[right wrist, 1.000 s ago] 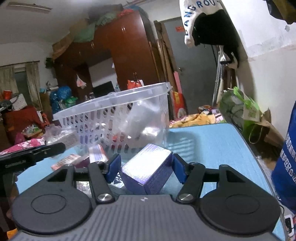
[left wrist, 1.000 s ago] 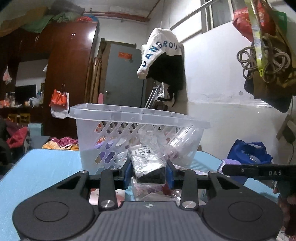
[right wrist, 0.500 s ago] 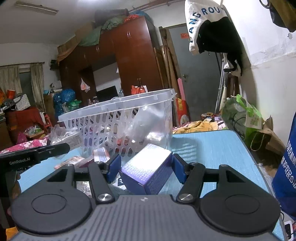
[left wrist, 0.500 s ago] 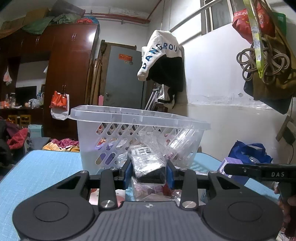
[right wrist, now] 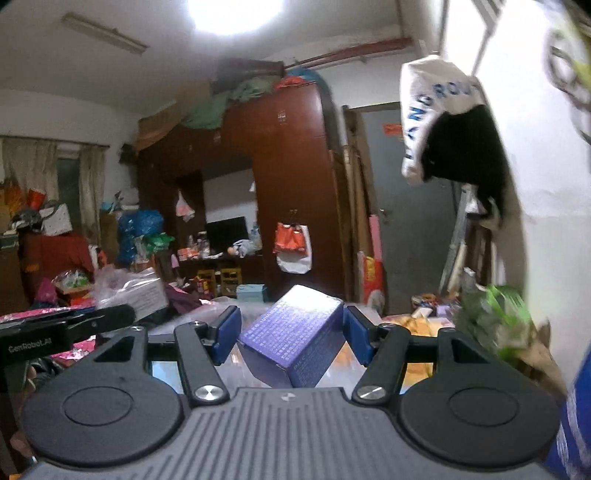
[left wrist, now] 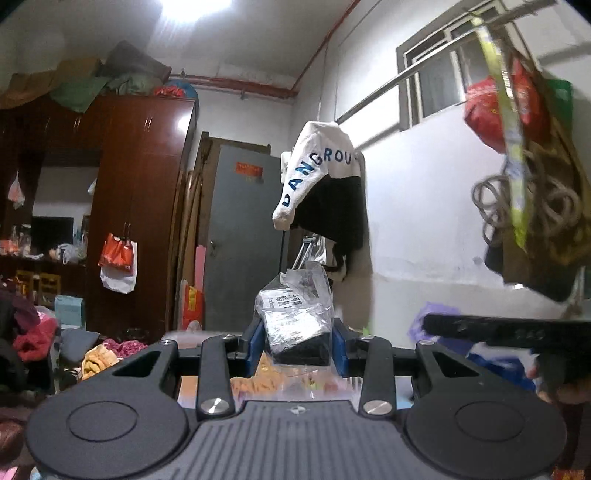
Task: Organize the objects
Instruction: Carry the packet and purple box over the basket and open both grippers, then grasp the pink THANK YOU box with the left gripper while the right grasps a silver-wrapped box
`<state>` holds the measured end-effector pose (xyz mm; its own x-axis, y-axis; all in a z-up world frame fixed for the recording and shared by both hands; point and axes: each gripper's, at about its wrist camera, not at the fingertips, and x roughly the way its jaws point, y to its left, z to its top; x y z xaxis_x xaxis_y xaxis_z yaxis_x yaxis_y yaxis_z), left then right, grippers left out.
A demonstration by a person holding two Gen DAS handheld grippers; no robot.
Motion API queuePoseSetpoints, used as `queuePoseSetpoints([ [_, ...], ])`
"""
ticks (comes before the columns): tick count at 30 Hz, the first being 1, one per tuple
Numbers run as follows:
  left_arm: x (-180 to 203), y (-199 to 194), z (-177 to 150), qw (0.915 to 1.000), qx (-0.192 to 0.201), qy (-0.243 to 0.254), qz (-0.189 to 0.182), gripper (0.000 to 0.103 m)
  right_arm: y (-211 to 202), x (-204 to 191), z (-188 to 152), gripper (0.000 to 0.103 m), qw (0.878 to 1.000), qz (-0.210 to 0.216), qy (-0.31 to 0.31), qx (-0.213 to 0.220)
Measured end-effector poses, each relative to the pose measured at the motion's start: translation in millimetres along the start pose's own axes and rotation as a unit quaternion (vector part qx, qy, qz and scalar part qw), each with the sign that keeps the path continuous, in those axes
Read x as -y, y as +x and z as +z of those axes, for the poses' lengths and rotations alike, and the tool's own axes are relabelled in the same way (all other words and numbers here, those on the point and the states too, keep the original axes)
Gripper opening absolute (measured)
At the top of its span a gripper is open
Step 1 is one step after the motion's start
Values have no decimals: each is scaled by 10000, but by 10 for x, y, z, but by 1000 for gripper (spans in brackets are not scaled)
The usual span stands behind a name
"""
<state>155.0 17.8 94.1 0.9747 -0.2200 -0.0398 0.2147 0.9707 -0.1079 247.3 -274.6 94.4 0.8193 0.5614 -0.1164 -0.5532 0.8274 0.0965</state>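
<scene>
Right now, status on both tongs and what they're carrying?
Left tongs shut on plastic packet, held in the air. Right tongs shut on purple box, tilted. Basket not in view; nothing ahead of either load.

A round ceiling lamp (right wrist: 236, 14) burns out to a white blotch at the top of both views and throws glare on the glossy reddish-brown wooden wardrobe (left wrist: 144, 206). The room below is dim and cluttered with shadow. Fisheye bending curves the white plastered wall (left wrist: 424, 221) and darkens the corners. The right edges are smeared, probably motion blur: the green plastic bag (right wrist: 502, 310) is barely readable.
</scene>
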Motion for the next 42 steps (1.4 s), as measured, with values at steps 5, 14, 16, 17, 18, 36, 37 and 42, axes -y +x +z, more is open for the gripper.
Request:
queuePoseSetpoints([
  [5,-148,644,184,9977,-535,-272,320,42,872,-34,234,64,9975,-194,-251,-625],
  [14,-288,924,-93,9900,-1334,-278,353,77,1148,-16,8,103,9928,-535,-443,-972],
  [16,-261,637,-102,9937,-1081,-126,252,77,969,-58,-4,103,9925,-432,-499,-1028],
  [17,-256,444,-132,9955,-928,-69,191,83,818,-51,-32,103,9933,-371,-432,-1009],
  [18,-254,283,-186,9968,-783,-26,164,91,684,-58,-45,103,9939,-331,-372,-983],
  [36,-596,25,-933,9788,-1916,-91,711,96,291,10,-1163,85,9709,-36,-83,-2393],
  [37,-583,67,-944,9777,-1980,-89,692,96,279,30,-1186,82,9703,-26,-62,-2419],
  [42,-500,134,-1065,9729,-2150,129,839,96,290,105,-1277,67,9715,-1,118,-2369],
])
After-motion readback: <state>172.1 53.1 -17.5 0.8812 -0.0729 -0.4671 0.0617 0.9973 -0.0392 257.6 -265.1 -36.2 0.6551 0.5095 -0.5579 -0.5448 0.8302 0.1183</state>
